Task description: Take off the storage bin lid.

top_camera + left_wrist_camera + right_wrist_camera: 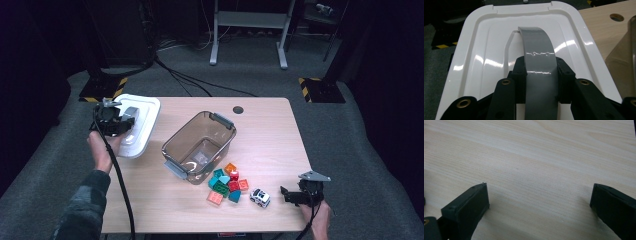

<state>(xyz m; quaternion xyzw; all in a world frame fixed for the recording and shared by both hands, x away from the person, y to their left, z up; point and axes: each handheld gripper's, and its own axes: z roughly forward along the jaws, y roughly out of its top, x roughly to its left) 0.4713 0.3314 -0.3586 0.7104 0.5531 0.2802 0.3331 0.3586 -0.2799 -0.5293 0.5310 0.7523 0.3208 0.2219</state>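
Observation:
A white lid (142,120) with a grey handle (537,57) lies at the table's left edge, partly overhanging it. My left gripper (122,122) is shut on that grey handle; in the left gripper view (540,80) the black pads (520,75) press both sides of the strap. A clear grey bin (200,145) stands open mid-table. Below it lie several coloured bricks (227,182) and a small white toy car (260,197). My right gripper (292,196) rests low near the front right edge, beside the car, jaws wide apart over bare wood (537,200).
The wooden table (270,135) has a cable hole (238,109) at the back. Beyond it are a dark carpeted floor, cables and a grey stand's legs (250,30). Bare table surface lies right of the bin.

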